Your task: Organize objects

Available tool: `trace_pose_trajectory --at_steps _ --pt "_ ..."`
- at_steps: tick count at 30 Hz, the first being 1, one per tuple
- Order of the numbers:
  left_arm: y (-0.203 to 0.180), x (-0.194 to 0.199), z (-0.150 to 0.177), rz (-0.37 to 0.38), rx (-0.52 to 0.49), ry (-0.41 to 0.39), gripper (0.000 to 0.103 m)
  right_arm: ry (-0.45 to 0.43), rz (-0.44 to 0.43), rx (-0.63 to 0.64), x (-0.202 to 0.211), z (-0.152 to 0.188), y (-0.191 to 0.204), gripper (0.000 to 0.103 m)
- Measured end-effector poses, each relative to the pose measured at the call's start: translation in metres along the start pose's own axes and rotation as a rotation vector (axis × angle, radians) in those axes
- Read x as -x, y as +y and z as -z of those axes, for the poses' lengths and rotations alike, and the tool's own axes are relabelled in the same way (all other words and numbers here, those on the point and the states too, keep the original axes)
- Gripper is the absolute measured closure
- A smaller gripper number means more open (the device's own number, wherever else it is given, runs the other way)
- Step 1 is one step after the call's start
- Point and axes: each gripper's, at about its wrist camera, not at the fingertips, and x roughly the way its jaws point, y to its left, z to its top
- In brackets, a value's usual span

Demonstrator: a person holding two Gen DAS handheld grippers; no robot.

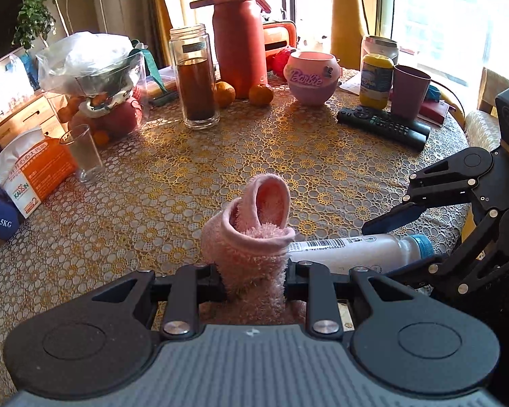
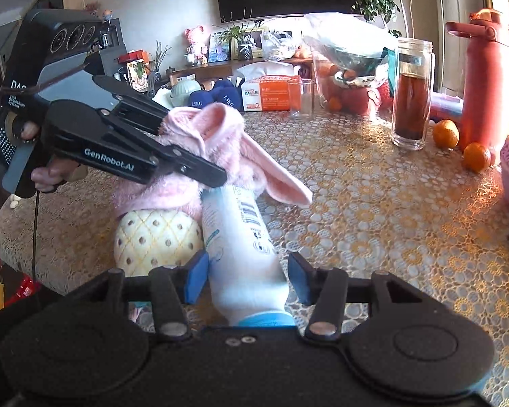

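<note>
My left gripper (image 1: 254,279) is shut on a fluffy pink sock (image 1: 254,234), which stands up between its fingers; in the right wrist view the sock (image 2: 220,142) is pinched in the left gripper (image 2: 200,166) above the table. A white bottle with a blue cap (image 2: 241,251) lies on the table, its far end under the sock. It also shows in the left wrist view (image 1: 356,249). My right gripper (image 2: 247,281) is open, its blue pads (image 2: 195,279) on either side of the bottle near the cap. In the left wrist view the right gripper (image 1: 400,240) straddles the bottle.
A yellow pineapple-pattern object (image 2: 156,240) lies left of the bottle. On the lace-covered table (image 1: 186,176) stand a glass tea jar (image 1: 195,78), red flask (image 1: 239,34), oranges (image 1: 260,95), Barbie bowl (image 1: 312,76), remotes (image 1: 383,123), purple cup (image 1: 409,91), drinking glass (image 1: 85,154), tissue pack (image 1: 37,169).
</note>
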Motion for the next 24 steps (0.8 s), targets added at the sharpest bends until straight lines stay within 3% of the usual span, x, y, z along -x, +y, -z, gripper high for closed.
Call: trace_pose_trajectory --at_steps 6,13,24 --pt "0.002 0.006 0.008 -0.048 0.018 -0.002 0.077 0.004 0.017 0.004 -0.002 0.002 0.007 0.051" --pt "-0.008 0.028 0.01 -0.041 0.017 -0.027 0.077 0.001 0.045 0.033 -0.002 0.003 0.014 0.051" --pt "-0.06 0.058 -0.011 0.064 -0.048 -0.109 0.077 -0.002 0.064 0.07 -0.003 0.004 0.02 0.051"
